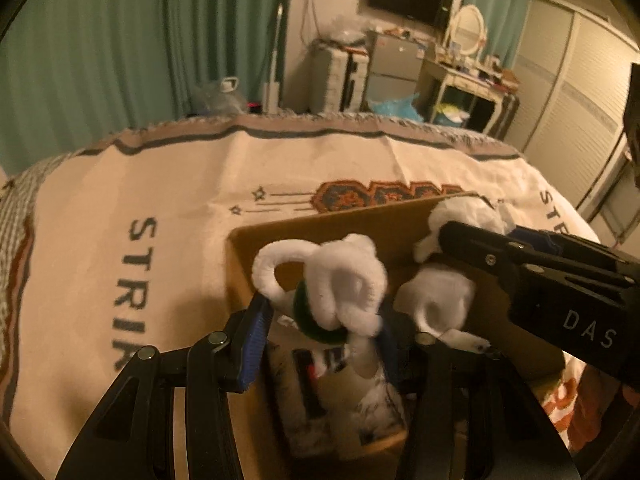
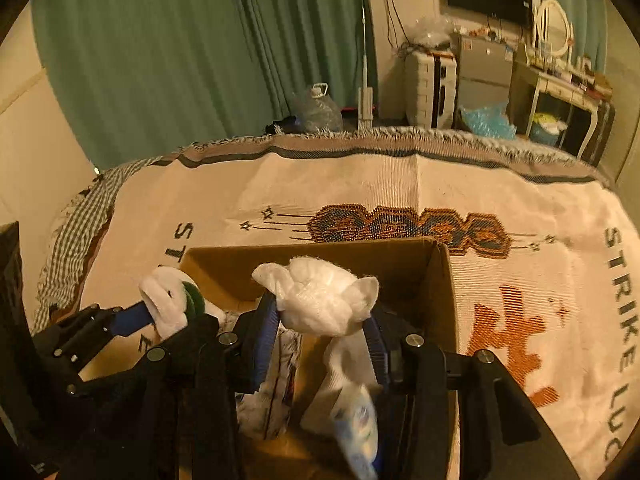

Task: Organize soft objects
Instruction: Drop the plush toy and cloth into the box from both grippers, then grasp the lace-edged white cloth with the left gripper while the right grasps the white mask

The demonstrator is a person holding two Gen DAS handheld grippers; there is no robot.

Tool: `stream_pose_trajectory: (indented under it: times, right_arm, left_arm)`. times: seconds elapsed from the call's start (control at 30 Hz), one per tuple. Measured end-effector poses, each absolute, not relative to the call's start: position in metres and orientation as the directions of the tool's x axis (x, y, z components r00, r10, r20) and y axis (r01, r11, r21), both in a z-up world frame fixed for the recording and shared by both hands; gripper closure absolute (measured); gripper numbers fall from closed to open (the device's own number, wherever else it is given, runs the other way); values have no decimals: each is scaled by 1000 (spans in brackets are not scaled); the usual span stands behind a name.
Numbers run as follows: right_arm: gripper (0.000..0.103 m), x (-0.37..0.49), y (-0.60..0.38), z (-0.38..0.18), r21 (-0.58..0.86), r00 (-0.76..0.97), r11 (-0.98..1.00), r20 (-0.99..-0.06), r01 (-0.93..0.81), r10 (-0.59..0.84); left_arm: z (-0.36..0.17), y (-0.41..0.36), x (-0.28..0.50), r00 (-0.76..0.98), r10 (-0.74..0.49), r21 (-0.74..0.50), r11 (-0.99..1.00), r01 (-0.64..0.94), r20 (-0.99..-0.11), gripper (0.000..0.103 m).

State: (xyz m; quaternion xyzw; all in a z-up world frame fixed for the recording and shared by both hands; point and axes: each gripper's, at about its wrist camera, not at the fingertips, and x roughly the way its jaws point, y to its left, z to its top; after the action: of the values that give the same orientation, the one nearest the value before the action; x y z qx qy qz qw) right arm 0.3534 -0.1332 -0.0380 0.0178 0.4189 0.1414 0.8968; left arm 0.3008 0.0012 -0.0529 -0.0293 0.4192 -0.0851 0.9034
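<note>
An open cardboard box stands on the bed. My left gripper is shut on a white plush toy with a green band, held over the box's left part; it also shows in the right wrist view. My right gripper is shut on a second white plush toy, held over the box's middle; this toy also shows in the left wrist view. Patterned soft items lie inside the box below both toys.
A cream blanket with "STRIKE" lettering covers the bed around the box. Beyond the bed's far edge are green curtains, a water jug, a suitcase and a dressing table.
</note>
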Motion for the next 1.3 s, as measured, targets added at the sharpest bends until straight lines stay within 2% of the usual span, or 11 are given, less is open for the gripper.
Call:
stream_pose_trajectory:
  times: [0.07, 0.1, 0.13, 0.17, 0.33, 0.6, 0.7, 0.8, 0.9, 1.03, 1.3]
  right_arm:
    - [46, 361, -137, -44, 163, 608, 960, -747, -227, 270]
    - [42, 362, -140, -44, 157, 615, 964, -745, -213, 257]
    - [35, 362, -142, -44, 155, 624, 968, -741, -200, 247]
    - [32, 362, -146, -42, 161, 630, 968, -737, -191, 246]
    - [31, 347, -160, -19, 154, 651, 975, -726, -161, 222]
    - [30, 267, -175, 76, 119, 733, 981, -651, -154, 194]
    - [24, 228, -176, 112, 84, 769, 984, -615, -155, 174]
    - [19, 186, -180, 143, 71, 799, 985, -576, -160, 171]
    - [10, 149, -182, 158, 56, 818, 986, -552, -159, 163]
    - [9, 112, -184, 152, 32, 822, 987, -549, -156, 148]
    - [9, 99, -189, 58, 89, 728, 985, -663, -151, 172]
  left_arm:
    - [-55, -4, 303, 620, -176, -108, 983, 146, -765, 41]
    - [-55, -6, 303, 620, -155, -84, 986, 143, -769, 29]
    - [-54, -8, 302, 625, -146, -70, 987, 143, -767, 25]
    - [-51, -10, 298, 631, -142, -62, 987, 147, -763, 24]
    - [-22, -8, 276, 645, -117, -39, 990, 134, -755, 24]
    - [84, 1, 191, 774, -105, -11, 992, 126, -625, 24]
    - [121, 6, 153, 818, -103, -7, 993, 120, -566, 11]
    - [142, 10, 118, 854, -82, 6, 995, 99, -514, 10]
    - [145, 16, 94, 864, -58, 18, 997, 77, -501, 10]
    - [128, 24, 72, 857, -47, 18, 998, 66, -513, 10]
    - [37, 23, 73, 764, -52, -39, 999, 35, -643, 10]
